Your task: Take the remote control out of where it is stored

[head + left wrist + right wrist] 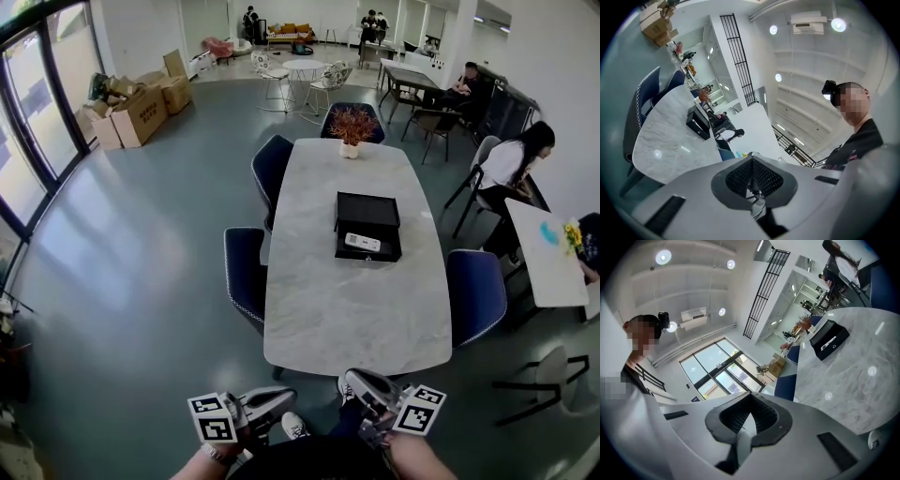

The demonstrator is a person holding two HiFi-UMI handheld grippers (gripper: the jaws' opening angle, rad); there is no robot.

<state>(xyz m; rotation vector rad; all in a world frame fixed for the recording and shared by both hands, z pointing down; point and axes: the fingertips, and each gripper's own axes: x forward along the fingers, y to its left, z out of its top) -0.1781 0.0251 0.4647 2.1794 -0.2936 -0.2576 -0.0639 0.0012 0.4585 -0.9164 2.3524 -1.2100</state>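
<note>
A white remote control [362,243] lies in the pulled-out drawer of a black box [367,214] at the middle of the long marble table [347,309]. Both grippers hang off the near end of the table, well short of the box. My left gripper [289,396] has its jaws closed together with nothing between them, and so does my right gripper [351,381]. In the left gripper view the box [697,124] is far beyond the closed jaws [752,158]. The right gripper view shows the box [829,341] with the remote [829,343] as a pale strip, far from the jaws [751,395].
Dark blue chairs [246,272] stand along both long sides of the table. A small vase of reddish plants [352,127] is at the far end. People sit at desks on the right [511,169]. Cardboard boxes [141,108] are piled at the far left.
</note>
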